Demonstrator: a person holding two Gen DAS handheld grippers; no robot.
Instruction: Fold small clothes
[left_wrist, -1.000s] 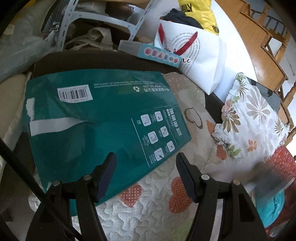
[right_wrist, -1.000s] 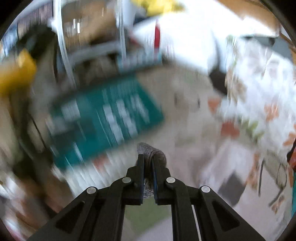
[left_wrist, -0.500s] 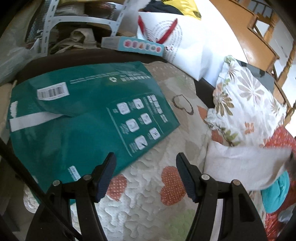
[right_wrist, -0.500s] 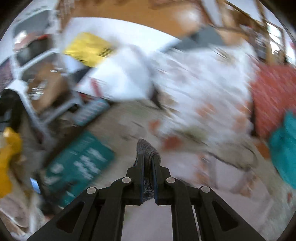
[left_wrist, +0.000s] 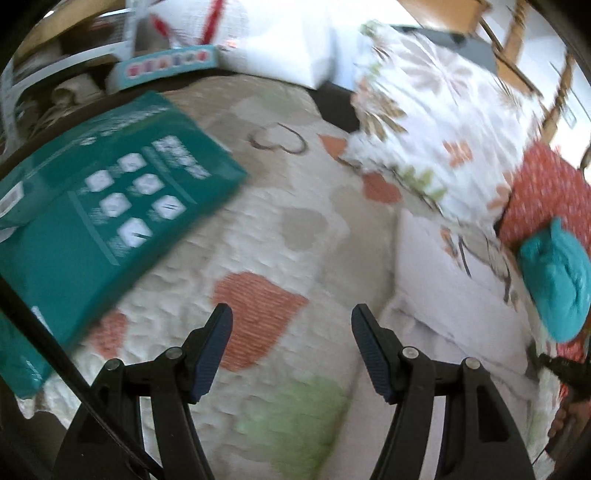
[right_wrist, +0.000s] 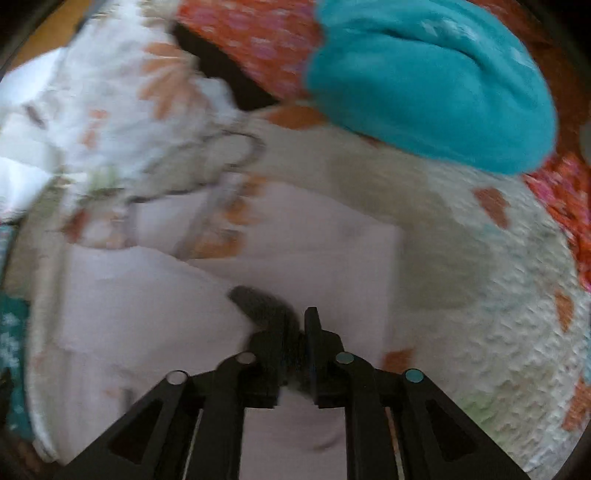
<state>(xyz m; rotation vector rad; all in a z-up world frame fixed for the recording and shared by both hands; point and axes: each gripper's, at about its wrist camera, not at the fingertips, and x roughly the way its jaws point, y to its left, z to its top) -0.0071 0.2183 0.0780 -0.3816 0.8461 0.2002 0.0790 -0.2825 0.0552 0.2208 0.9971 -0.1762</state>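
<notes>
My right gripper points down at a flat, pale pink folded cloth on the heart-patterned quilt. Its jaws are opening, with a small dark grey cloth piece still between them and flopping to the left. My left gripper hangs open above the quilt with nothing between its fingers. In the left wrist view the pink cloth lies just right of that gripper. A crumpled teal garment lies beyond the pink cloth, and it shows at the right edge in the left wrist view.
A green plastic package lies on the quilt at the left. A floral pillow and a red spotted cloth sit at the back right. A white paper bag and a small teal box stand behind the bed.
Both grippers have swung to the right across the bed. The right one went furthest, dropping from over the green package to just above the pink cloth, and its jaws have parted a little.
</notes>
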